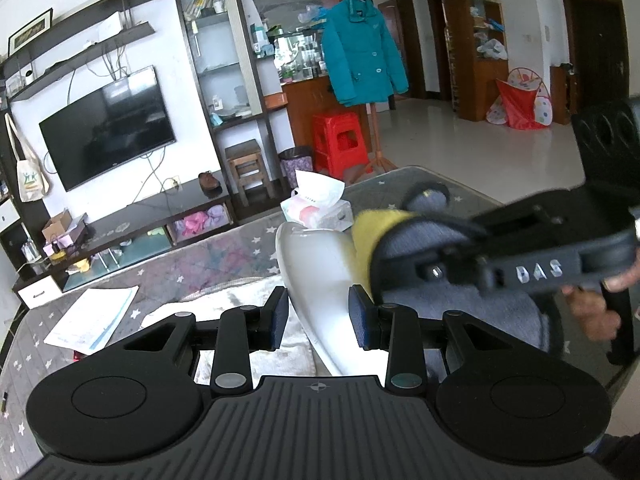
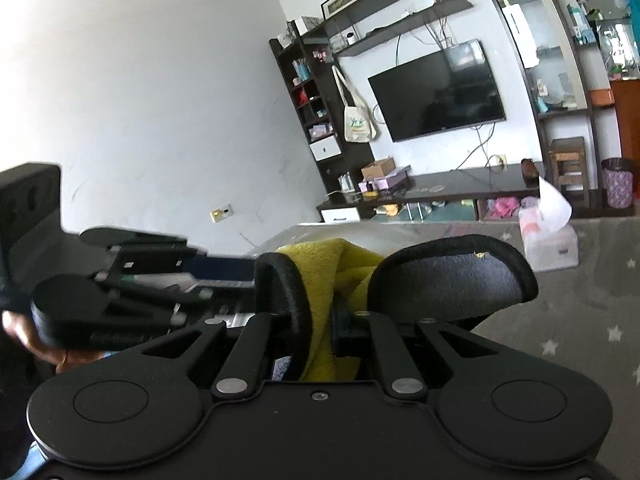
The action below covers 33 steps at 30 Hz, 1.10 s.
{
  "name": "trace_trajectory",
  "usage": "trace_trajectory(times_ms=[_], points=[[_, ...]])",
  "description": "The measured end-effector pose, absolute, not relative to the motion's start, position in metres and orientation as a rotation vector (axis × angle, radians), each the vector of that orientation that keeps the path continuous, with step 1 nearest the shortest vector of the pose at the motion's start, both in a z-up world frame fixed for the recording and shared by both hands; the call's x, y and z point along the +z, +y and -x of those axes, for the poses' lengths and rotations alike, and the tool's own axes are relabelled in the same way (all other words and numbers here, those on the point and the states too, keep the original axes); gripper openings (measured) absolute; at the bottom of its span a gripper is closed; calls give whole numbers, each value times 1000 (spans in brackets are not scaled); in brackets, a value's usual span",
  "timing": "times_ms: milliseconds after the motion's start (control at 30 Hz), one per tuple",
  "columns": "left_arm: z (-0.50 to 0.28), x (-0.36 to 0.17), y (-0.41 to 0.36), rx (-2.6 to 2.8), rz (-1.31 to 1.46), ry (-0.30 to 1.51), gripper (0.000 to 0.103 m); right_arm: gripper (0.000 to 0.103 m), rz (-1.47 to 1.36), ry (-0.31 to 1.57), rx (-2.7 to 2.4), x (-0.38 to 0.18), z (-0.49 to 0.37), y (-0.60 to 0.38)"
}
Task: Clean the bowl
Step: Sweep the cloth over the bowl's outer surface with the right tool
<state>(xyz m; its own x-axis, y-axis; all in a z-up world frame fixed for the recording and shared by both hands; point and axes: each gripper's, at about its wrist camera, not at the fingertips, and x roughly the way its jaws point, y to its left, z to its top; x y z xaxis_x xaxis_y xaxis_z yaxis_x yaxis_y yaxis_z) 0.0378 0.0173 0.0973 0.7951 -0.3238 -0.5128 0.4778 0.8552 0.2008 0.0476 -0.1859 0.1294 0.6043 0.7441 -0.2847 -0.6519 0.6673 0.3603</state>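
Note:
In the left wrist view my left gripper (image 1: 319, 312) is shut on the rim of a white bowl (image 1: 316, 264), which it holds tilted on edge above the table. My right gripper (image 1: 384, 256) reaches in from the right and presses a yellow cloth (image 1: 370, 240) against the bowl's inner side. In the right wrist view my right gripper (image 2: 334, 276) is shut on the yellow cloth (image 2: 324, 280), which bunches up between its fingers. The left gripper (image 2: 120, 280) shows at the left. The bowl is hidden there.
A table with a grey star-pattern cover (image 1: 224, 256) lies below. On it are a tissue box (image 1: 316, 210), a stack of papers (image 1: 92, 316) and a white towel (image 1: 224, 304). A TV stand (image 1: 132, 224) stands beyond the table.

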Motion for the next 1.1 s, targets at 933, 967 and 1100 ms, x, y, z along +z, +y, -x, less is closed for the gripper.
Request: trace_trajectory(times_ms=[933, 967, 1100], points=[[-45, 96, 20, -458, -316, 486, 35, 11, -240, 485, 682, 110, -139, -179], [-45, 96, 21, -457, -313, 488, 35, 11, -243, 492, 672, 107, -141, -180], [-46, 96, 21, -453, -307, 490, 36, 11, -248, 524, 634, 92, -147, -185]])
